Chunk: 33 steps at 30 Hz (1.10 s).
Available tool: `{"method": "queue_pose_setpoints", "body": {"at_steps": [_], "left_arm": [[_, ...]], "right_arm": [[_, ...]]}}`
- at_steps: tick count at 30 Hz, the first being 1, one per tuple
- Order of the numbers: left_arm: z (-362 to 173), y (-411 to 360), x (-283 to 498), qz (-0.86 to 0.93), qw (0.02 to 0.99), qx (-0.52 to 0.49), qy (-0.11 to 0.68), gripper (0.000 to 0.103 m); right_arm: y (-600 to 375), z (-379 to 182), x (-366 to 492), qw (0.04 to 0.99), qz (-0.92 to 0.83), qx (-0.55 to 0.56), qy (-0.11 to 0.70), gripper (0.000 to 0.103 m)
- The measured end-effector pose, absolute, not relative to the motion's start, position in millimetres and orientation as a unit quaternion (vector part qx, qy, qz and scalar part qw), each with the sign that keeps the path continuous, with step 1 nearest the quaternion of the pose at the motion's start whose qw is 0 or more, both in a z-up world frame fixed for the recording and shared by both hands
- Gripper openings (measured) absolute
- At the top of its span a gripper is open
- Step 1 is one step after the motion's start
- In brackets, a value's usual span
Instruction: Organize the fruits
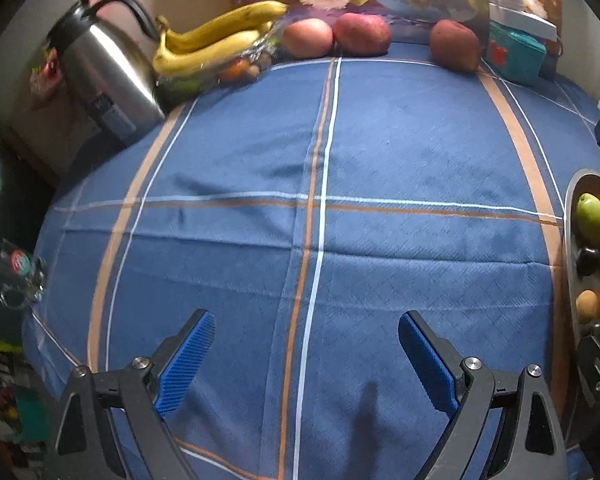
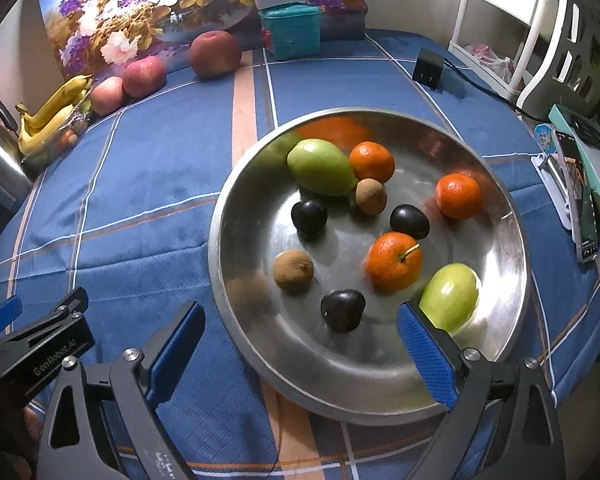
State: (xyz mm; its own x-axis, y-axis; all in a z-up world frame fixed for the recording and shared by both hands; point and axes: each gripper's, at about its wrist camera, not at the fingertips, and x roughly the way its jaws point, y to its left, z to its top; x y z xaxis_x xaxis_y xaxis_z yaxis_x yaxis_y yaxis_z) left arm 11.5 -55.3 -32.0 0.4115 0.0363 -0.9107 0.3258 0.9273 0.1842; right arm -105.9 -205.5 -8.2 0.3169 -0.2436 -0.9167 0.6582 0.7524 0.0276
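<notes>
A steel bowl (image 2: 500, 208) on the blue tablecloth holds two green mangoes (image 2: 320, 166), three oranges (image 2: 394, 262), dark plums (image 2: 342, 310) and brown kiwis (image 2: 293, 266). My right gripper (image 2: 300, 340) is open and empty, hovering over the bowl's near rim. My left gripper (image 1: 306, 344) is open and empty above bare cloth; the bowl's edge (image 1: 570, 240) shows at its right. Bananas (image 1: 216, 38) lie on a small fruit dish at the far left, with three red apples (image 1: 362, 34) along the back edge. The left gripper also shows in the right wrist view (image 2: 40, 344).
A steel kettle (image 1: 104, 68) stands at the far left corner. A teal box (image 2: 292, 30) and a flower painting (image 2: 140, 4) sit at the back. A black charger (image 2: 428, 68) with its cable, and a phone and books (image 2: 580, 192), lie right of the bowl.
</notes>
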Motion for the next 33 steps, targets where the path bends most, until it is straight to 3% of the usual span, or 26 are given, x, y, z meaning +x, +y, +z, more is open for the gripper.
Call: {"method": "queue_pose_setpoints", "body": {"at_steps": [33], "left_arm": [[5.8,-19.7,-22.6,-0.112,0.837,0.15,0.514,0.095]], "right_arm": [[-191.9,32.7,-135.1,0.793,-0.307,0.204,0.485,0.097]]}}
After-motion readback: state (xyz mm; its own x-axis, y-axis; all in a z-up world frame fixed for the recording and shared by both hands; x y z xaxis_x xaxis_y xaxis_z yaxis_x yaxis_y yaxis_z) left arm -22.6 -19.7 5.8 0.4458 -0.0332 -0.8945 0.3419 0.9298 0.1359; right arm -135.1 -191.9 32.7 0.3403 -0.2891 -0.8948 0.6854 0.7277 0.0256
